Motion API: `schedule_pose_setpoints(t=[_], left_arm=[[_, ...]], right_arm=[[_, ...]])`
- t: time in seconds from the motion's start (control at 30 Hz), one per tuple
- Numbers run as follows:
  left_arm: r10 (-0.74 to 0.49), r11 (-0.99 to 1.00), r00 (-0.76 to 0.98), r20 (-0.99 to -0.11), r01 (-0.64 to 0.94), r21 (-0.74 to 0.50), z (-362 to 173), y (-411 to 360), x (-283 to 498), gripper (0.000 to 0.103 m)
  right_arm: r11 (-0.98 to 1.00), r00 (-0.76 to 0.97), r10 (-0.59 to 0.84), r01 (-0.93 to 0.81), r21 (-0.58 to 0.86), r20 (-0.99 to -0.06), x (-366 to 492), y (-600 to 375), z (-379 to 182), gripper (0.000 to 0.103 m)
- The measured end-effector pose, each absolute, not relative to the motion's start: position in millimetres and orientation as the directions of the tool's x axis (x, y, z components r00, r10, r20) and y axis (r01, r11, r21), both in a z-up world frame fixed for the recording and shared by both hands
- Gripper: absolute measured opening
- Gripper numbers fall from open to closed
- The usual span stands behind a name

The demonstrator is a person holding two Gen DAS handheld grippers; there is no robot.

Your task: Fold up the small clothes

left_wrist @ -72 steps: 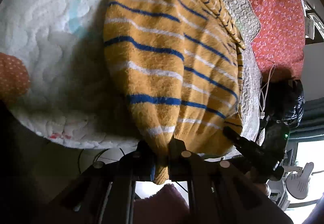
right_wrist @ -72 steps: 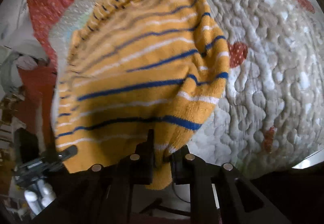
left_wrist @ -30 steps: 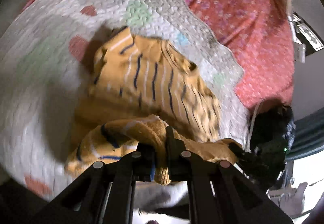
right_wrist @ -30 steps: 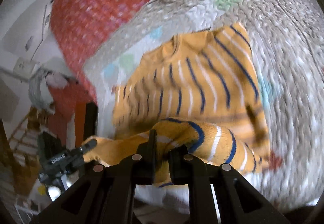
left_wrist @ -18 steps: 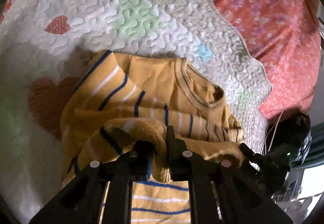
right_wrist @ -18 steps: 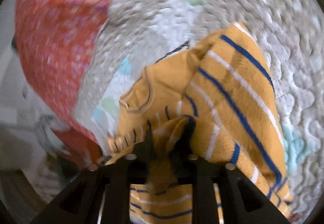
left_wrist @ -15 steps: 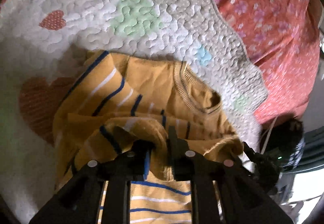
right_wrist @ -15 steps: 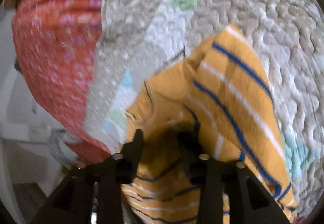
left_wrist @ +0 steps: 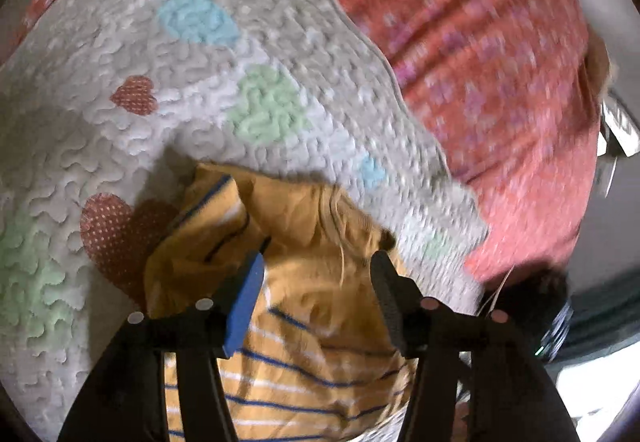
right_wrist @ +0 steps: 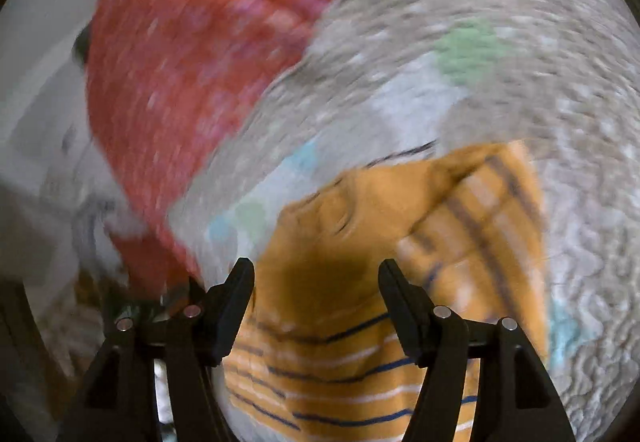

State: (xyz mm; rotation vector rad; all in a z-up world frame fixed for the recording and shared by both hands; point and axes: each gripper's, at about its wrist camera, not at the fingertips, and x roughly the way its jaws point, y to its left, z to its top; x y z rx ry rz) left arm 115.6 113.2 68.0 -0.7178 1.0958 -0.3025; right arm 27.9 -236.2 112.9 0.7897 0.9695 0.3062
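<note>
**Both grippers spread wide above a folded striped jumper**

Directly beneath and ahead of both tools lies the small mustard-yellow knitted jumper with blue and white stripes (left_wrist: 320, 282) (right_wrist: 400, 242), doubled over on itself, its ribbed neckline showing just beyond the fingertips in the left wrist view. The striped lower part sits nearest each camera, under the fingers, while a plain yellow area lies further forward.

The left gripper (left_wrist: 318, 270) has its jaws spread wide with nothing between them; one finger (left_wrist: 244, 302) carries a blue pad. The right gripper (right_wrist: 316, 278) is likewise spread wide and grips nothing, its black fingers framing the yellow cloth below.

Around the jumper, ahead and to both sides, spreads a pale quilted blanket with pastel hearts and patches (left_wrist: 200, 82) (right_wrist: 540, 82). Beyond that, further forward, lies a red floral bedspread (left_wrist: 480, 62) (right_wrist: 180, 42). The right wrist view is heavily blurred.
</note>
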Motion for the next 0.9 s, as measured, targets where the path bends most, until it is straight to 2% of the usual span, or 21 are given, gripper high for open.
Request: schedule_pose_setpoints(t=[0.1,0.17,0.27,0.33,0.4,0.43,0.5,0.53,0.77,0.83,0.9], left_arm=[[-0.571,0.778,0.403,-0.715,-0.011,-0.628,61.8,86.5,101.4,0.053],[-0.563,0.81,0.359,-0.745,0.06,-0.583,51.5,64.2,98.1,0.053],[-0.452,0.89,0.327,-0.83,0.104,-0.444,29.6,45.3,106.9,0.053],[-0.355,0.932,0.351,-0.866,0.064,-0.357,17.4,55.1,120.7,0.048],[-0.372,0.918,0.357,-0.857,0.008,-0.396,7.2,73.4,134.7,0.048],[-0.374,0.909,0.362,-0.854,-0.039,-0.415,0.9,86.7,143.0,0.044],[-0.396,0.883,0.352,-0.848,-0.108,-0.457,-9.4,103.0,154.1,0.03],[-0.414,0.868,0.343,-0.843,-0.129,-0.479,-13.9,107.6,156.9,0.03],[-0.476,0.817,0.365,-0.8,-0.153,-0.556,8.4,125.1,156.6,0.031],[-0.466,0.815,0.398,-0.791,-0.156,-0.558,23.3,134.1,149.5,0.041],[-0.453,0.818,0.42,-0.786,-0.155,-0.554,38.0,143.2,137.8,0.042]], right_arm=[[0.734,0.453,0.599,0.017,0.679,-0.66,36.8,-193.7,98.8,0.069],[0.764,0.412,0.583,0.017,0.645,-0.701,44.1,-183.3,84.4,0.069],[0.85,0.418,0.455,0.06,0.523,-0.787,58.1,-191.7,66.8,0.066],[0.887,0.439,0.375,0.087,0.454,-0.817,66.7,-207.6,62.5,0.056],[0.92,0.46,0.277,0.127,0.371,-0.844,76.9,-226.2,61.9,0.048],[0.933,0.48,0.221,0.15,0.327,-0.849,80.8,-235.2,63.4,0.045],[0.943,0.488,0.113,0.222,0.248,-0.866,89.5,-255.2,63.6,0.048],[0.937,0.48,0.1,0.25,0.245,-0.872,92.9,-264.9,62.5,0.048],[0.9,0.564,0.149,0.263,0.347,-0.812,57.1,-293.2,106.2,0.048],[0.903,0.586,0.165,0.233,0.36,-0.794,35.9,-290.1,120.9,0.048],[0.906,0.595,0.194,0.195,0.375,-0.78,19.2,-280.0,129.6,0.048]])
